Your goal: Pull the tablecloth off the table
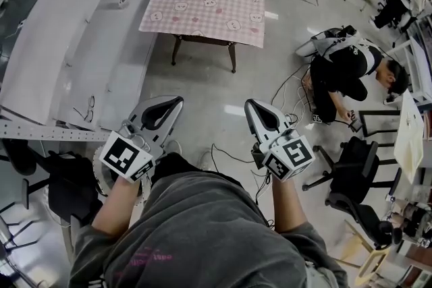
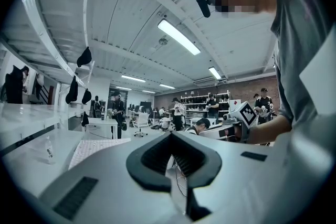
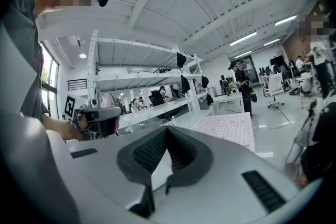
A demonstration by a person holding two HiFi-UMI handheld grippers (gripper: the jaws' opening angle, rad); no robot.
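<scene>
The pink checked tablecloth [image 1: 209, 0] with small bear prints covers a small wooden-legged table far ahead, and hangs over its near edge. It also shows as a flat pink sheet in the left gripper view [image 2: 92, 147] and the right gripper view [image 3: 231, 126]. My left gripper [image 1: 177, 101] and right gripper [image 1: 250, 104] are held side by side close to my body, well short of the table. Both point toward it. The left gripper [image 2: 170, 134] is shut with nothing in it, and so is the right gripper [image 3: 167, 128].
Long white workbenches [image 1: 67, 30] run along the left. A person [image 1: 347, 67] crouches on the floor at the right among cables [image 1: 297, 88]. Black office chairs stand at the right [image 1: 351, 172] and left [image 1: 61, 192]. Shiny floor lies between me and the table.
</scene>
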